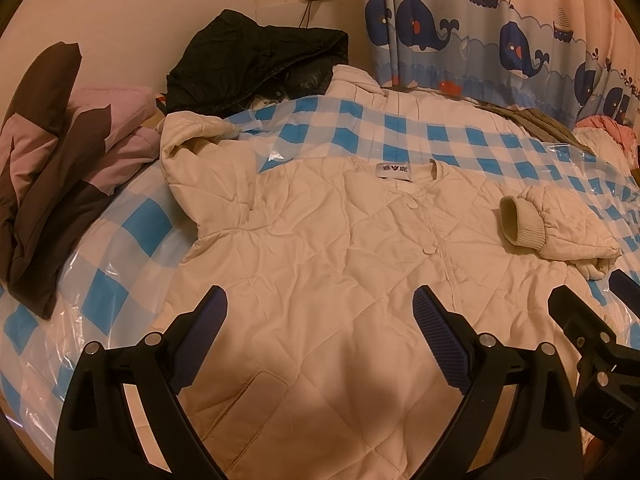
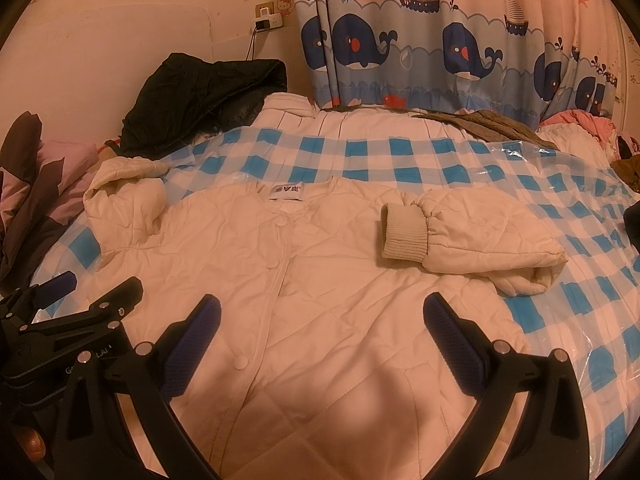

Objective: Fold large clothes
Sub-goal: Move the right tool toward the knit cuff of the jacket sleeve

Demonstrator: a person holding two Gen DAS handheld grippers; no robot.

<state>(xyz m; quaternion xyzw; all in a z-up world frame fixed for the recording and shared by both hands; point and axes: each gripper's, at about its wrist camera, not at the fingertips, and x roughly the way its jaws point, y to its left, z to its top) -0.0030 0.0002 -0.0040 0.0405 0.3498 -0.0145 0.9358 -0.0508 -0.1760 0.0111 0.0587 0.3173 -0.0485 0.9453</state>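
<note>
A cream jacket (image 1: 320,264) lies buttoned flat on the checked bed (image 1: 132,216), collar away from both grippers, left (image 1: 320,340) and right (image 2: 322,344), which hover wide open and empty over its hem, the unfolded sleeve (image 1: 192,160) nearer the left.

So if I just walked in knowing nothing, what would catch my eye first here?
Most likely the cream quilted jacket spread front-up across the blue checked sheet, one sleeve already folded over its chest. Behind it hangs a bright whale curtain, with a black coat heaped by the wall. Nearest you, the open left hand-held gripper and right hand-held gripper hover over the jacket's lower half.
</note>
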